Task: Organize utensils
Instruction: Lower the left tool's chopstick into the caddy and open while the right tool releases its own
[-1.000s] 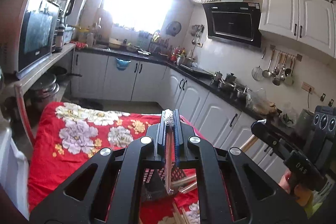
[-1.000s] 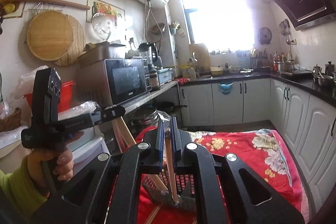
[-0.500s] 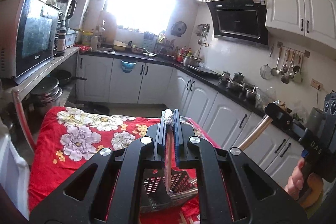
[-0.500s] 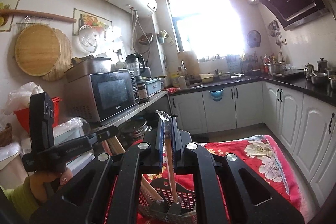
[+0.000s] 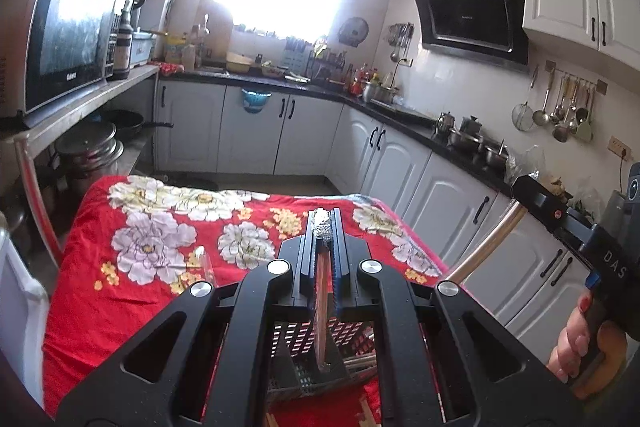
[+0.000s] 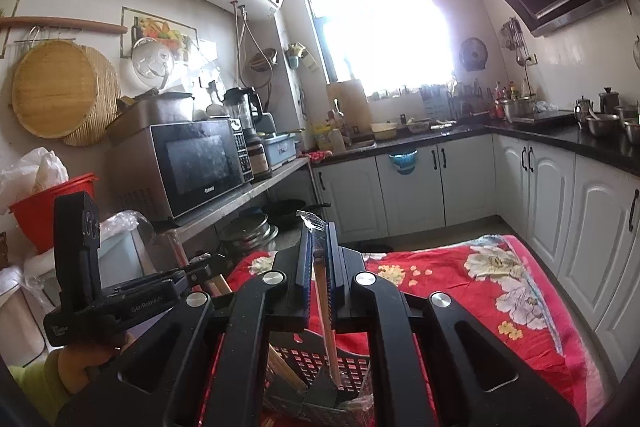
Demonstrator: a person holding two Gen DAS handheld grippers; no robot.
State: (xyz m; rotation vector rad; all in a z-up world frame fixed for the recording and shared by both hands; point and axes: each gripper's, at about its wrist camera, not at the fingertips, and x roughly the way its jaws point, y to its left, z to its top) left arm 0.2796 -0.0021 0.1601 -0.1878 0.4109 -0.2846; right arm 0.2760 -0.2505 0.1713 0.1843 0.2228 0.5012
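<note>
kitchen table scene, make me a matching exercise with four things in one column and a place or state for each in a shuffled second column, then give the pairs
Things:
1. left tongs
2. perforated basket
3. microwave
4. floral tablecloth

Places or states:
A. on the side shelf
B. spread over the table
C. shut on a wrapped chopstick
D. on the table, below both tongs

Pairs: 1-C, 2-D, 3-A, 4-B

Black left gripper [image 5: 325,227], silver screws, blue jaw pads, red-nailed right hand [image 5: 576,343]
</note>
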